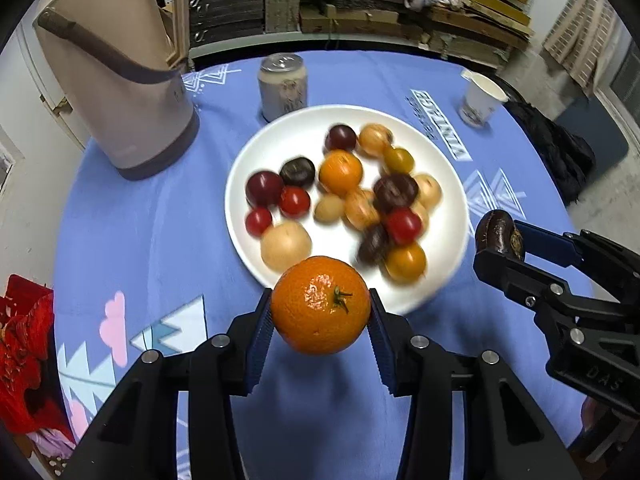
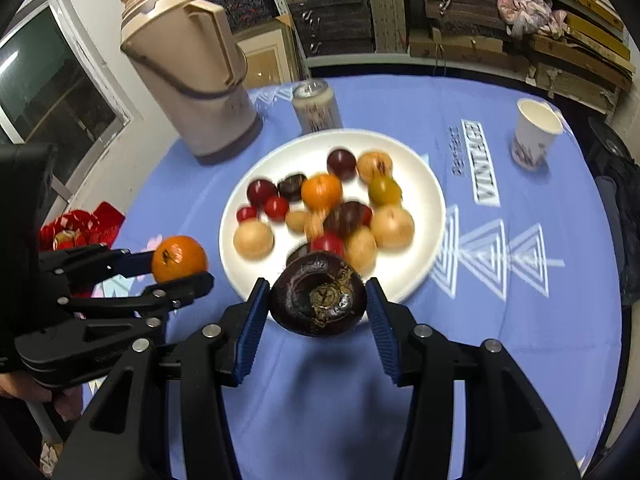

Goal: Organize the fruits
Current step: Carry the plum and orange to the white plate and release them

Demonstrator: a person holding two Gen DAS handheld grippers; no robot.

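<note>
A white plate (image 1: 256,168) (image 2: 428,184) on the blue tablecloth holds several small fruits: red, dark purple, orange and tan ones. My left gripper (image 1: 320,316) (image 2: 180,268) is shut on an orange tangerine (image 1: 320,304) (image 2: 179,258), held above the plate's near edge. My right gripper (image 2: 318,300) (image 1: 500,240) is shut on a dark brown chestnut-like fruit (image 2: 318,298) (image 1: 498,234), held above the plate's near rim, to the right of the left gripper.
A beige thermos jug (image 1: 120,80) (image 2: 188,76) stands at the back left. A drink can (image 1: 283,86) (image 2: 316,106) sits behind the plate. A paper cup (image 1: 480,98) (image 2: 534,134) stands at the back right. A red bag (image 1: 24,352) (image 2: 80,226) lies at the left edge.
</note>
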